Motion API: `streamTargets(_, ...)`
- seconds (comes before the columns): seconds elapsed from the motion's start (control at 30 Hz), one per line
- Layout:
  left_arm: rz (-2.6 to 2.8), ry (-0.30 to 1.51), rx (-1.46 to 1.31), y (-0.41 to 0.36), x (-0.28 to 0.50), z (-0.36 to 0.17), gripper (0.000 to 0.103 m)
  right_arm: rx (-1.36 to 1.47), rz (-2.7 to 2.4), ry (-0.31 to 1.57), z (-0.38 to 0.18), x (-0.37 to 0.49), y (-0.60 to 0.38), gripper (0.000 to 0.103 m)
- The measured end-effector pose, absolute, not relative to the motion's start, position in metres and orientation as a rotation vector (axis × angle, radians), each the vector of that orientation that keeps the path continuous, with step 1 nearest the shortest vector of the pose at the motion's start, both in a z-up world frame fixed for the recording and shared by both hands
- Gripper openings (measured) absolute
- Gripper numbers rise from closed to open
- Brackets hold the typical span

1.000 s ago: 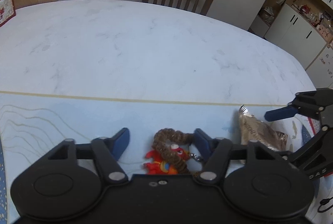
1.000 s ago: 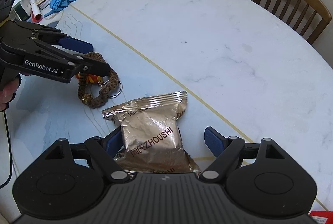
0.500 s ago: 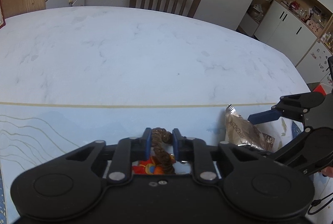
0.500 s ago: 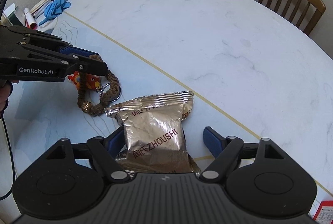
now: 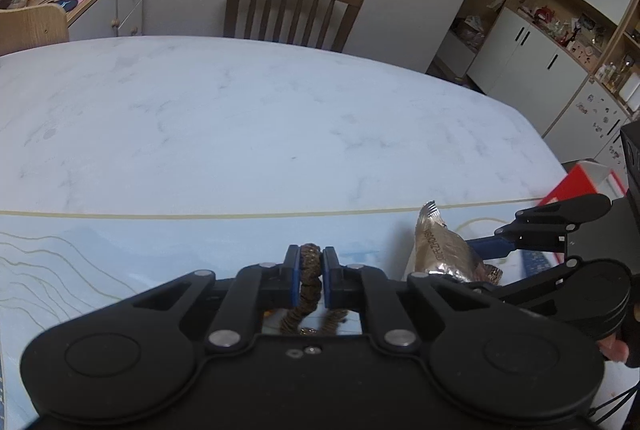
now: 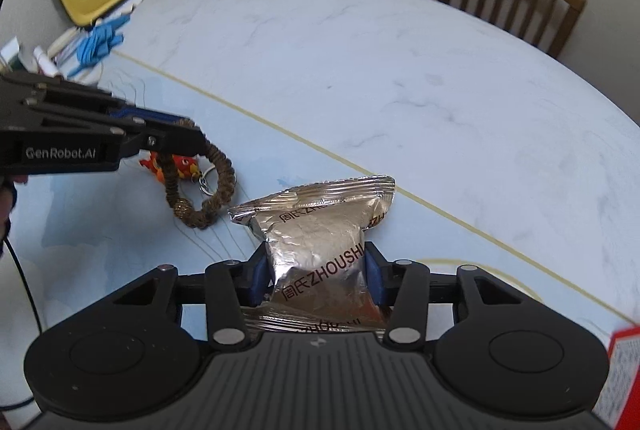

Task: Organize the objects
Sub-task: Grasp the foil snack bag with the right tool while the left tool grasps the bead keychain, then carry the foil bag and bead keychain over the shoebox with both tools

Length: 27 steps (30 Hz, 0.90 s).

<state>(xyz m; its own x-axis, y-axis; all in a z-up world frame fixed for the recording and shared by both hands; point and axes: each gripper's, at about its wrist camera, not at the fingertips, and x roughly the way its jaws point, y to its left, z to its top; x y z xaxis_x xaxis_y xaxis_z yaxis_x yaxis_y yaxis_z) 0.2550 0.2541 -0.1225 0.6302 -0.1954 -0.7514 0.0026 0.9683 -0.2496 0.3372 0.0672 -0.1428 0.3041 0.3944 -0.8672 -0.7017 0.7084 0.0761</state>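
Left wrist view shows your left gripper (image 5: 311,276) pinched tight on the brown braided cord loop (image 5: 310,262) of a keychain, the blue pads pressing its top from both sides while the rest of the loop hangs down between the black arms. From the right wrist view, that same cord loop (image 6: 218,186) droops from the left gripper (image 6: 188,138) toward the pale blue patterned mat (image 6: 120,238), with a small red and orange toy figure (image 6: 176,166) and a metal ring (image 6: 206,184) attached to it; whether the loop's low end touches the mat is hard to tell. Your right gripper (image 6: 316,276) is clamped on the shiny silver foil snack packet (image 6: 316,230) printed ZHOUSHI, squeezing its lower half from both sides. The packet sits just beside the keychain, above the mat's near part on the white marbled oval table (image 6: 360,70). A brown wooden slatted chair (image 5: 292,10) stands at the table's far edge.
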Motion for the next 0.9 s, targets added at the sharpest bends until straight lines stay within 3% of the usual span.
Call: streamTargets(0.9, -0.292, 0.839, -0.156, 0.108, 0.212, -0.042, 0.008, -0.158, 0.562, 0.975, -0.045, 0.248, -0.096, 0.046)
